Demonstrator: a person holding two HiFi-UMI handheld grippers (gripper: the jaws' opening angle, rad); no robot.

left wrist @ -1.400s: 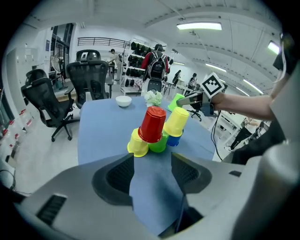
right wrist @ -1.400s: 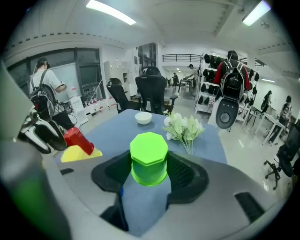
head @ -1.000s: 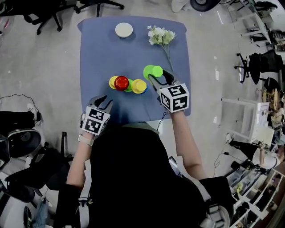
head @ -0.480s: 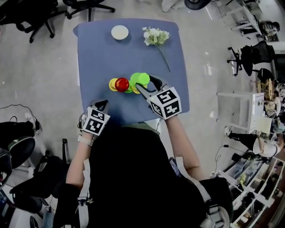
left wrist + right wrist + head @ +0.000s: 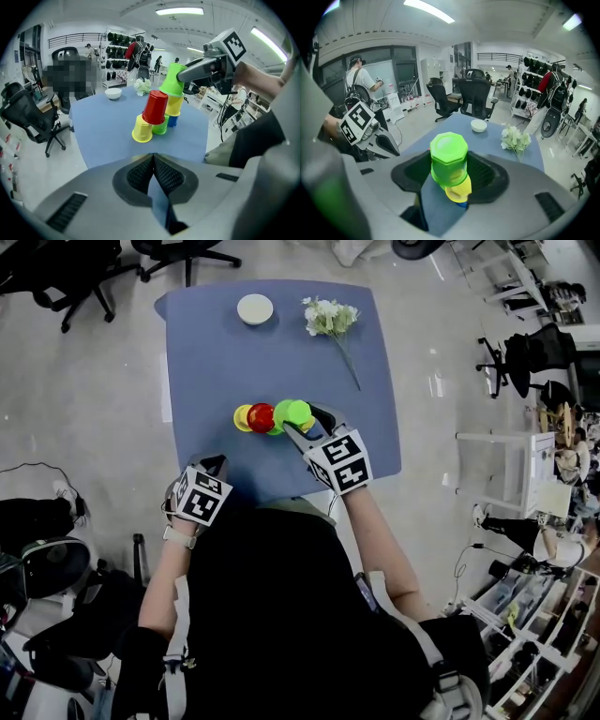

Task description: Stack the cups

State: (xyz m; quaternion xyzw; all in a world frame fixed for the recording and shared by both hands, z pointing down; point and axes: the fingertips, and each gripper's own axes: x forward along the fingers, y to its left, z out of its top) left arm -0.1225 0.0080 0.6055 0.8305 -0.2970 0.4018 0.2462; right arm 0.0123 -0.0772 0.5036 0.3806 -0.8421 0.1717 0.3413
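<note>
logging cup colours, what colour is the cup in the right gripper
Bright green; the cup shows best in the right gripper view.

The left tongs [image 5: 214, 465] sit near the person's body, tilted downward with jaws pressed together on nothing, while the right tongs [image 5: 305, 420], reaching forward on a bare right forearm [image 5: 364, 521], slant down with jaws spread wide, clamping an upturned green cup [image 5: 449, 157].

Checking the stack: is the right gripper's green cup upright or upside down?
Upside down: the green cup has its closed base up, mouth over the yellow cup.
</note>
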